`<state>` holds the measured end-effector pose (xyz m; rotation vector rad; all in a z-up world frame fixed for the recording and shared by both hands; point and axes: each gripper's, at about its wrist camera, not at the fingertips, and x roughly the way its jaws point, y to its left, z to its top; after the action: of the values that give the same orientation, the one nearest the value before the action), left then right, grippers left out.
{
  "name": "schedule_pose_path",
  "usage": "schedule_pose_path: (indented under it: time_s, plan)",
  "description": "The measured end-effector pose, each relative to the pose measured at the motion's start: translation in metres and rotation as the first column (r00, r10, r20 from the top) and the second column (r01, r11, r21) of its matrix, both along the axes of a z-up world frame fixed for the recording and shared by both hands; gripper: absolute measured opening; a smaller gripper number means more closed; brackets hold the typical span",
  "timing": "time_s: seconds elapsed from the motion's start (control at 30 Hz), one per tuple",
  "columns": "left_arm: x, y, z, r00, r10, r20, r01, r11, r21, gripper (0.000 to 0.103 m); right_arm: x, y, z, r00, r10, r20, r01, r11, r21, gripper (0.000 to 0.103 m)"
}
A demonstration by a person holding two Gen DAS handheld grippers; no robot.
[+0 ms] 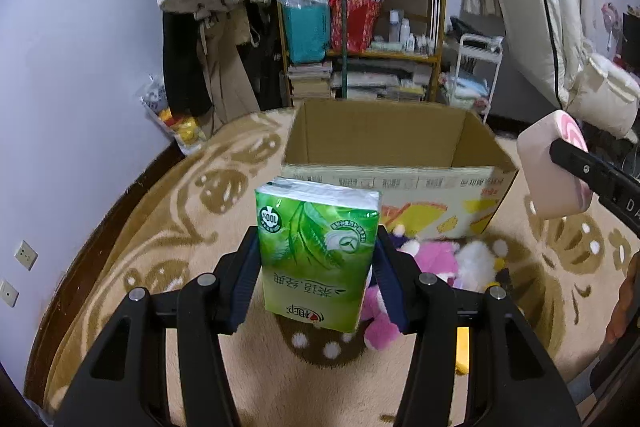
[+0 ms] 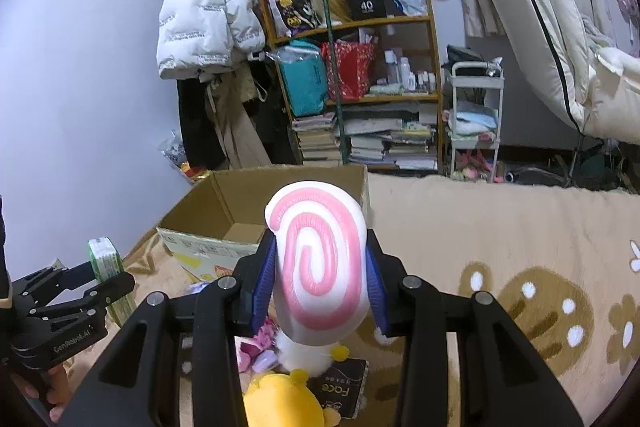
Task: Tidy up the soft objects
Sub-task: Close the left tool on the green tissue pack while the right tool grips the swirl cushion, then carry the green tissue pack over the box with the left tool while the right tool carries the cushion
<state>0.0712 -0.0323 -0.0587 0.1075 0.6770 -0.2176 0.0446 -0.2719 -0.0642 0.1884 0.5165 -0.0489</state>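
My left gripper (image 1: pixel 316 267) is shut on a green pack of tissues (image 1: pixel 316 251), held upright above the rug, short of the open cardboard box (image 1: pixel 384 143). My right gripper (image 2: pixel 320 275) is shut on a pink-and-white swirl roll cushion (image 2: pixel 320 263), held above the rug to the right of the box (image 2: pixel 224 207). The cushion also shows at the right of the left wrist view (image 1: pixel 552 171). The tissue pack and left gripper show at the left of the right wrist view (image 2: pixel 106 267). The box looks empty inside.
Plush toys lie on the beige rug below the grippers: pink and white ones (image 1: pixel 436 267), a yellow one (image 2: pixel 284 403), and a dark "Face" pack (image 2: pixel 340 387). A cluttered shelf (image 1: pixel 360 27), hanging coats (image 1: pixel 208 7), a white cart (image 2: pixel 474 123) and bedding (image 2: pixel 560 47) stand behind.
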Motion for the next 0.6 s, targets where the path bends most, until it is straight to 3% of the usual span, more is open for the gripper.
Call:
schedule_pose_path:
  time_s: [0.2, 0.47, 0.6]
  plan:
    - [-0.014, 0.001, 0.023, 0.994, -0.011, 0.109, 0.014, 1.0, -0.023, 0.053, -0.004, 0.003, 0.021, 0.997, 0.011, 0.074, -0.009, 1.0, -0.016, 0.043]
    - [-0.015, 0.003, 0.051, 0.981, -0.012, 0.191, 0.026, 0.997, -0.066, 0.053, 0.0, 0.006, 0.044, 0.99, 0.012, 0.142, -0.008, 0.999, -0.034, 0.043]
    - [-0.01, -0.001, 0.063, 0.972, -0.015, 0.235, 0.028, 0.998, -0.053, 0.053, 0.005, 0.005, 0.053, 0.986, 0.021, 0.164, -0.014, 0.999, -0.044, 0.043]
